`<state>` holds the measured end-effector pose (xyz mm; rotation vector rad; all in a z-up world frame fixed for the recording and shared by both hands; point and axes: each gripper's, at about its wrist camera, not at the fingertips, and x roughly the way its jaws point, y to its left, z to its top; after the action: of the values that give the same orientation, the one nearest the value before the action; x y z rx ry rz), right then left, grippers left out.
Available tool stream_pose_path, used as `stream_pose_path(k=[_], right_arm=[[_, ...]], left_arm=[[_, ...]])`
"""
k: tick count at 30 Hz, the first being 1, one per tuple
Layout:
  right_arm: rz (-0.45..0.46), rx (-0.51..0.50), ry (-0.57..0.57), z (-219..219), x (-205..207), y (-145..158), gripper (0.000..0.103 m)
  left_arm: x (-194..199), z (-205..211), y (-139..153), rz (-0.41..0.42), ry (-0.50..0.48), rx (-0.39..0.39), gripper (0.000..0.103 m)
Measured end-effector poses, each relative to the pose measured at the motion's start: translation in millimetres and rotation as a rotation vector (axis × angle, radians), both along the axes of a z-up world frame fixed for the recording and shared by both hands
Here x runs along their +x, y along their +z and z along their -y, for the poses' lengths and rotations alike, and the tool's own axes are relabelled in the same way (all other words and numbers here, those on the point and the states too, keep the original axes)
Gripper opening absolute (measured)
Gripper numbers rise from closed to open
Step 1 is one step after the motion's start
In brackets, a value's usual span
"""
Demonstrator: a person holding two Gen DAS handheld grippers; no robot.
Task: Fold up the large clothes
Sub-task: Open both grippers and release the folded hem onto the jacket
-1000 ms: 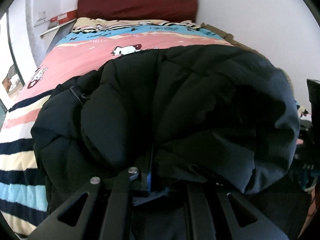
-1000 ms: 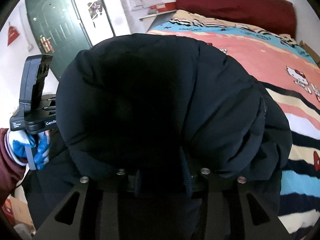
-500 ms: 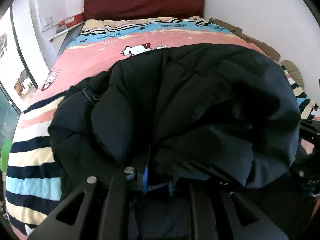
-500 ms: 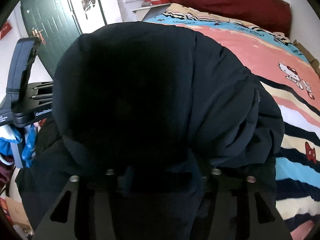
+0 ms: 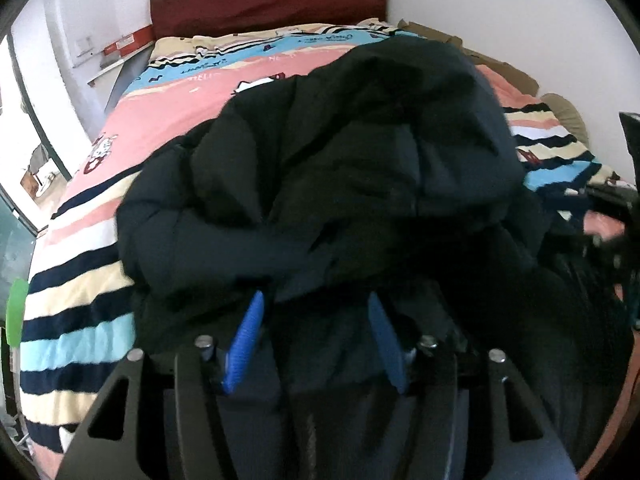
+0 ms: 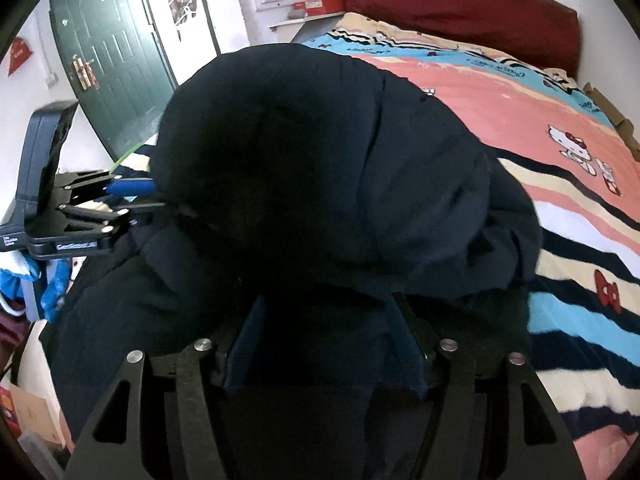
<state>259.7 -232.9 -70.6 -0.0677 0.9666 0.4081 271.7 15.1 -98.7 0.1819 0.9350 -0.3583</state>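
**Both grippers let go of the black coat**

Since a second ago both pairs of jaws have just been opening, and the blue pads that were buried in dark cloth now stand clear. On the left gripper (image 5: pixel 314 320) the fingers (image 5: pixel 246 340) are spread apart, coat fabric lying loose between them without being pinched. The right gripper (image 6: pixel 326 336) is likewise parted, its pads (image 6: pixel 245 344) flanking a dark fold but not pressing it. Just past both sets of fingers, the puffy black coat (image 5: pixel 360 168) sits heaped in a thick folded bundle near the foot of the bed (image 5: pixel 80 280), on a striped cartoon-cat cover. Beyond rise the dark red headboard (image 5: pixel 268 0) and, left of it in the right wrist view, a green door (image 6: pixel 112 60).
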Motion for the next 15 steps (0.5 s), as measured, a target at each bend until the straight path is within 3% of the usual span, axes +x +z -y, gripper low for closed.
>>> stream_pose_path(k=[4,8,11,15], right_arm=[[0.042,0.009,0.002,14.3,-4.7,25.9,0.064],[0.105,0.007,-0.008,13.8,21.8,60.6,0.068],[0.152,0.035,-0.028,6.9,62.1,86.6,0.071],[0.176,0.058,-0.042,-8.3,116.6,98.7,0.072]], left_arm=[[6.9,-18.8,27.2,0.019,0.04,-0.057,0.053],[49.0,-23.5,69.7,0.057,0.08,-0.171,0.053],[87.1,-12.4,88.2,0.079,0.077,-0.193,0.054],[134.1,6.4,87.7,0.084,0.082,-0.186,0.054]])
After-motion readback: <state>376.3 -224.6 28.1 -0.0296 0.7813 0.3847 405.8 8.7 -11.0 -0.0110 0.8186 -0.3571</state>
